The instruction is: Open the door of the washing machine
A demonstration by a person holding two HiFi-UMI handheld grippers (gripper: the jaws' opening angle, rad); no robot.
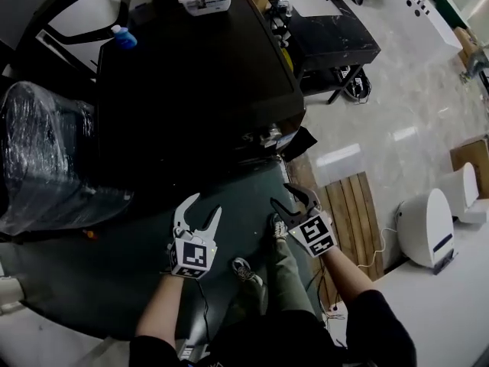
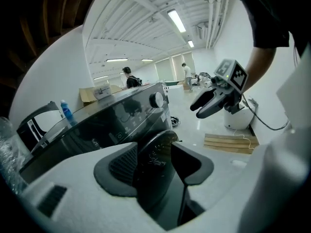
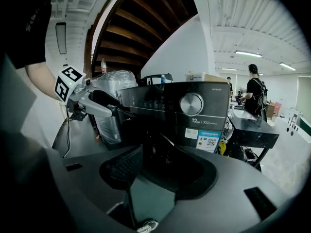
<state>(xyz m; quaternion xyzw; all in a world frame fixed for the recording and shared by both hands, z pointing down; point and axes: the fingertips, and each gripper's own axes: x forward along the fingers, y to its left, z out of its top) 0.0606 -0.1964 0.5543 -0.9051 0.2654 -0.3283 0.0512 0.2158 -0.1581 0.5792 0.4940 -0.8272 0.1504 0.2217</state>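
While both tools hang in front of the machine, neither one grips anything. The left gripper (image 1: 205, 205) has its jaws spread wide, with nothing pressed between its pads (image 2: 120, 163). The right gripper (image 1: 283, 196) is likewise spread, its jaws bare. From the head view they sit side by side, near each other but apart, both pointing toward the front of the washing machine (image 1: 197, 82), which stands just ahead of them on the dark floor mat (image 1: 92, 281).

In each gripper view the round door (image 2: 156, 152) shows in the gap between the jaws, close ahead; whether any fingertip touches it cannot be told. The door is shut against the front.

The machine is a glossy black box, a front-loader, with a dark control panel across the top of its face. The door is a dark glass circle with a paler rim. A silver dial (image 3: 192, 103) sits at one end of the panel, and a white and blue label (image 3: 210, 140) is stuck just below it.
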